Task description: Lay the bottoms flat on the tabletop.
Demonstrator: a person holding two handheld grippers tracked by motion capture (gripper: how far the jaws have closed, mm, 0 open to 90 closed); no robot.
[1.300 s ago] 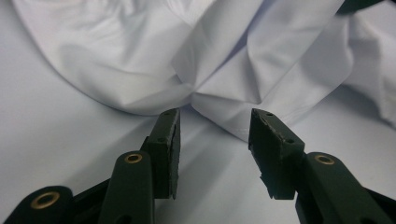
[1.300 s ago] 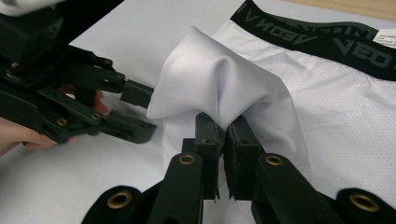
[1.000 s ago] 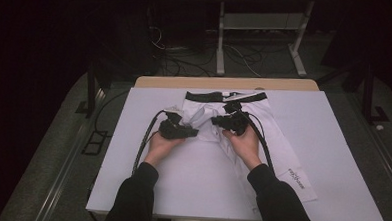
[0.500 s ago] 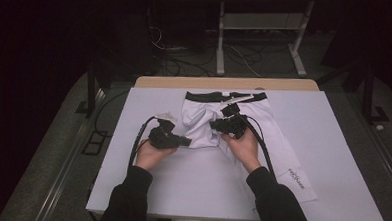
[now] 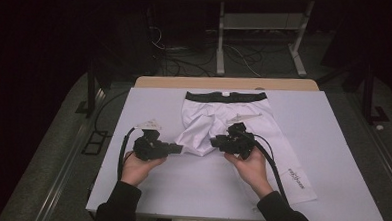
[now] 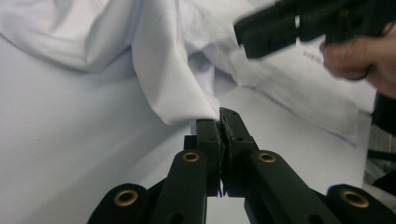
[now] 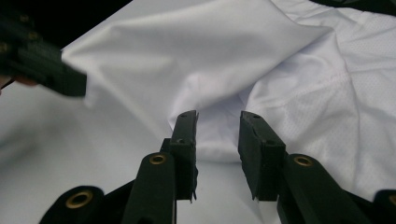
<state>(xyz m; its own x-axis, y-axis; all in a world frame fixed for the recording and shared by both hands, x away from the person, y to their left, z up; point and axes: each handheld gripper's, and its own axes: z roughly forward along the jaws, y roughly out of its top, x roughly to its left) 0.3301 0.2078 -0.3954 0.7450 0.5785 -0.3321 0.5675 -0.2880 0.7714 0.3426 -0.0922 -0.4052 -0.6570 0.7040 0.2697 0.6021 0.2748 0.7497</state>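
1. Dark room, cables and a metal frame on the floor beyond; a white-covered counter (image 5: pixel 332 146) carries the work.
2. White shorts (image 5: pixel 218 121) with a black waistband (image 5: pixel 224 96) lie toward the far middle of the counter, waistband away from the person. One leg is laid out flat toward the person's right, down to a printed logo near its hem; the other is bunched and drawn toward the left.
3. Left tool (image 5: pixel 175 148) – jaws pressed together, pinching an edge of the shorts fabric; in the left gripper view the cloth (image 6: pixel 173 88) rises from the pinch in a taut fold.
4. Right tool (image 5: pixel 216 141) – jaws spread apart and just been opening; in the right gripper view (image 7: pixel 217 135) the fabric lies beyond and below the pads, none pressed between them. It sits just beside the crotch area, near the left tool.
5. Step in hand, as I judge it: spreading or refolding the bunched leg, left tool leading while the right one lets go to re-grip.
6. To do it well:
   - keep the left pinch firm and low, pulling level so the cloth slides rather than lifts;
   - take the right tool's next grip on a single edge, not a wad of layers;
   - draw both apart evenly to smooth the fold;
   - watch that the loose cloth does not drag the flat leg out of line.
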